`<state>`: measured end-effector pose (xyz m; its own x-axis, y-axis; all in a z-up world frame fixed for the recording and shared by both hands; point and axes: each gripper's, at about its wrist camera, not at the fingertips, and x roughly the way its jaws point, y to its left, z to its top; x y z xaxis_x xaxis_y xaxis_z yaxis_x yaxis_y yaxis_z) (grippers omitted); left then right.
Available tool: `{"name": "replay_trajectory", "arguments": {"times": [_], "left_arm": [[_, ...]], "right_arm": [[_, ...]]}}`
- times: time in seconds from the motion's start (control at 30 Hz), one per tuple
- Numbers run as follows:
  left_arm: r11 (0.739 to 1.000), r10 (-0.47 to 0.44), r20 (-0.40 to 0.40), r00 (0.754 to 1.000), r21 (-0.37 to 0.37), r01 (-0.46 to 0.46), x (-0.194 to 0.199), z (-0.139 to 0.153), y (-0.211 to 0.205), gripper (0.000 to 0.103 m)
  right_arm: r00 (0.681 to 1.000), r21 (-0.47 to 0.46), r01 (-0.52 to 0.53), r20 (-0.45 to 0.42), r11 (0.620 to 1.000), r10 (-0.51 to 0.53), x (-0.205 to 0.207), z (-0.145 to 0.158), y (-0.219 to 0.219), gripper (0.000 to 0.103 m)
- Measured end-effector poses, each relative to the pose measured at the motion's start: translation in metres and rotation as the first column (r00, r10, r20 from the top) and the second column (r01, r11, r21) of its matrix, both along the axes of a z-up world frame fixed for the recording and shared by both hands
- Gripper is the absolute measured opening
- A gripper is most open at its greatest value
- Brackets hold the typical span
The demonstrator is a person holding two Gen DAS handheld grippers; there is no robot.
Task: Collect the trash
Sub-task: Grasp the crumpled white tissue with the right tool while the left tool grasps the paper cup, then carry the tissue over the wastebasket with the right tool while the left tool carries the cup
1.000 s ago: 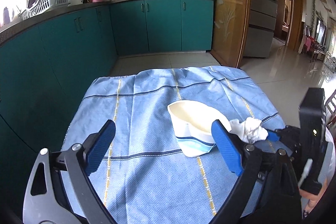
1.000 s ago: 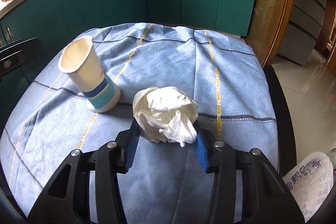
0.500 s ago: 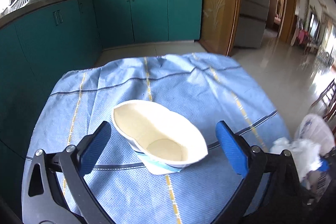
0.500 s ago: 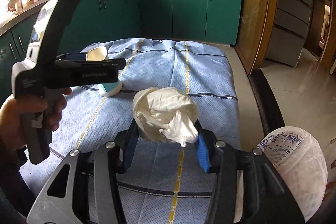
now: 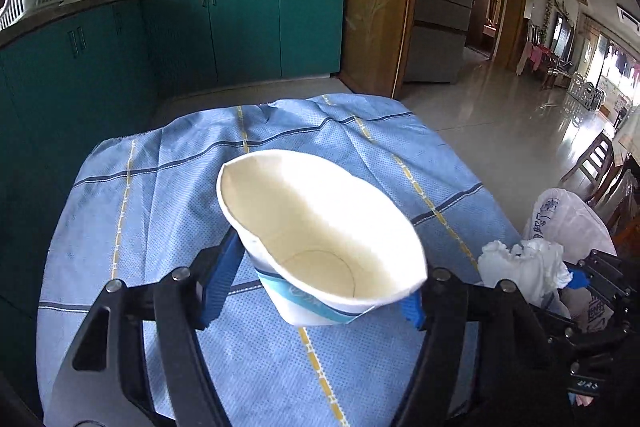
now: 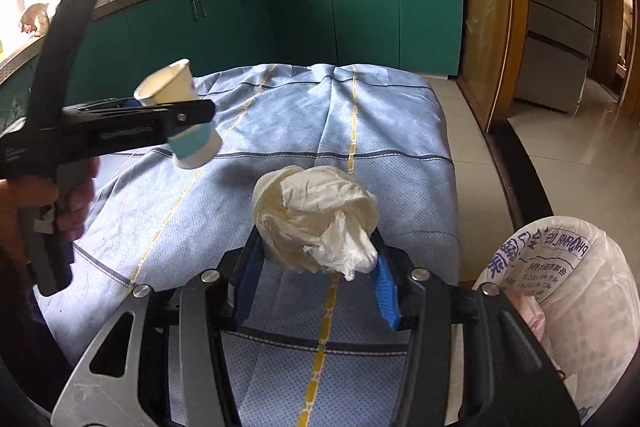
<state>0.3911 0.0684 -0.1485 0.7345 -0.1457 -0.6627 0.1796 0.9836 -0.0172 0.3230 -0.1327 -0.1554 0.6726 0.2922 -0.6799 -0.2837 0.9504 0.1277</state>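
A white paper cup (image 5: pixel 320 239) with a blue band is squeezed oval between the blue pads of my left gripper (image 5: pixel 316 291), which is shut on it. The right wrist view shows that same cup (image 6: pixel 176 111) lifted clear above the blue cloth, held by the left gripper (image 6: pixel 176 119). My right gripper (image 6: pixel 316 267) is shut on a crumpled white tissue wad (image 6: pixel 316 219), held above the table's front right part. From the left wrist view the tissue wad (image 5: pixel 524 267) hangs at the right, close to the bag-lined bin (image 5: pixel 568 219).
A blue striped cloth (image 6: pixel 340 147) covers the table (image 6: pixel 520 179). A bin lined with a white printed bag (image 6: pixel 572 291) stands off the table's right edge. Teal kitchen cabinets (image 6: pixel 360 15) run behind, and a person's hand (image 6: pixel 72 203) grips the left tool.
My left gripper moved in around the cup, shut on it and lifted it off the cloth. The right gripper carried the tissue wad rightward toward the bin.
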Motion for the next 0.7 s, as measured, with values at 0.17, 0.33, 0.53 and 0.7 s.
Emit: {"name": "replay_trajectory", "arguments": {"times": [0.17,0.33,0.53,0.7], "left_arm": [[0.999,0.033,-0.031,0.999,-0.037,-0.034,-0.038,0.015,0.008,0.070],[0.995,0.097,-0.045,0.994,-0.010,-0.097,-0.071,0.010,0.015,0.070],[0.992,0.122,-0.105,0.987,0.028,-0.120,-0.092,-0.012,0.024,0.070],[0.996,0.079,-0.092,0.993,0.039,-0.076,-0.103,-0.012,0.015,0.070]], "right_arm": [[0.999,-0.009,-0.032,0.010,0.999,0.032,-0.019,0.006,0.007,0.049],[0.998,-0.036,-0.047,0.032,0.998,0.048,-0.056,0.011,0.021,0.049],[1.000,-0.052,-0.003,0.029,0.999,0.004,-0.087,0.007,0.029,0.049],[0.994,-0.033,0.106,-0.018,0.994,-0.106,-0.088,-0.003,0.021,0.050]]}}
